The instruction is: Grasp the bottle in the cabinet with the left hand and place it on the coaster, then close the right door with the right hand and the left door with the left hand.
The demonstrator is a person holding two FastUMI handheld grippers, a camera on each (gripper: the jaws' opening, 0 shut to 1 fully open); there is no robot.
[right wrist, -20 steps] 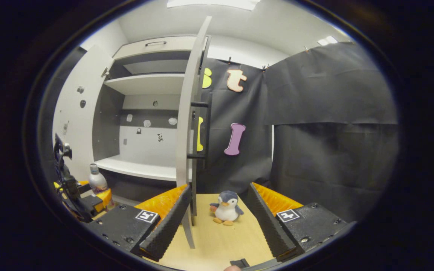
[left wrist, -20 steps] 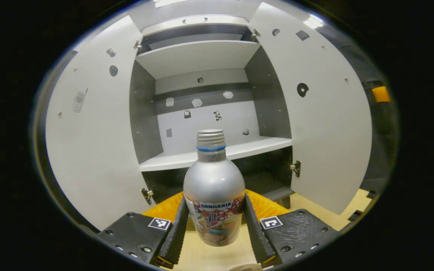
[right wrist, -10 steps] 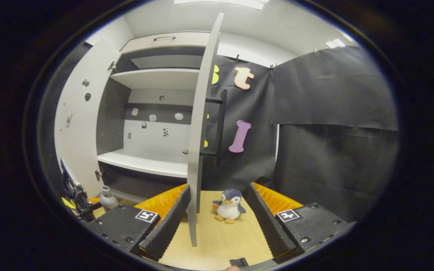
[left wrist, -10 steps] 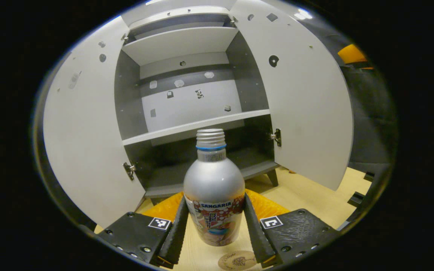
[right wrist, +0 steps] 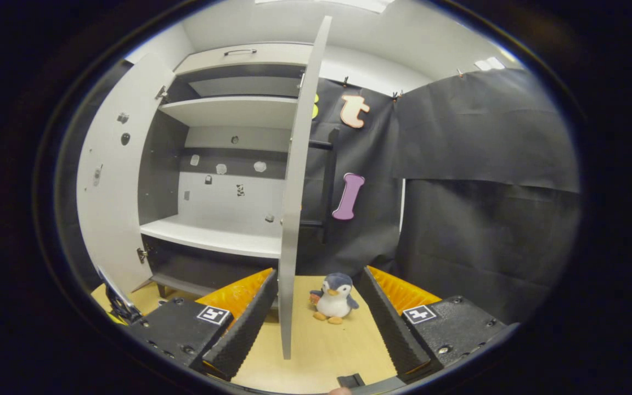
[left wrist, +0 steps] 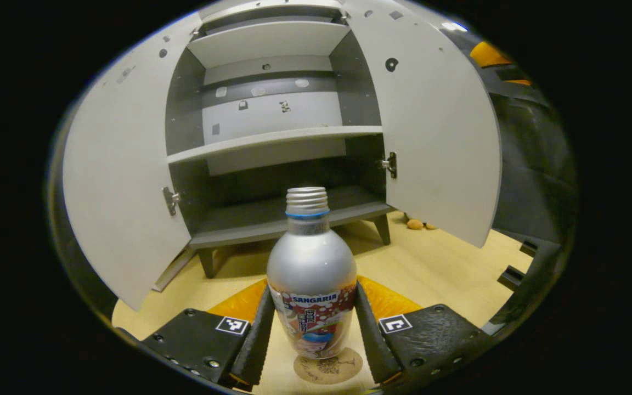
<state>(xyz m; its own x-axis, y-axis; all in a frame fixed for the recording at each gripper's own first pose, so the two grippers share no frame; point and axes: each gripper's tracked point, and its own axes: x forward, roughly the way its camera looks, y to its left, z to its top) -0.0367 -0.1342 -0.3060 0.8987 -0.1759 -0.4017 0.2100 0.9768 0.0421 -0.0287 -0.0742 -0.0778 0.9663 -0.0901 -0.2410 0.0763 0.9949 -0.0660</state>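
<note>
My left gripper (left wrist: 311, 334) clamped on upright silver metal bottle (left wrist: 311, 274) over round cork coaster (left wrist: 328, 366), my right gripper (right wrist: 319, 321) apart, grey cabinet doors (left wrist: 431, 131) open, plush penguin (right wrist: 334, 296) between its fingers' line.

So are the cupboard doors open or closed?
Open. Both the left door and right door swing wide, showing the bare shelf inside the cupboard.

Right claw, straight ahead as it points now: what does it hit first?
Probably the edge of the open right door, standing just left of centre between the right claw's fingers. The penguin toy sits farther back; depth is unclear.
</note>
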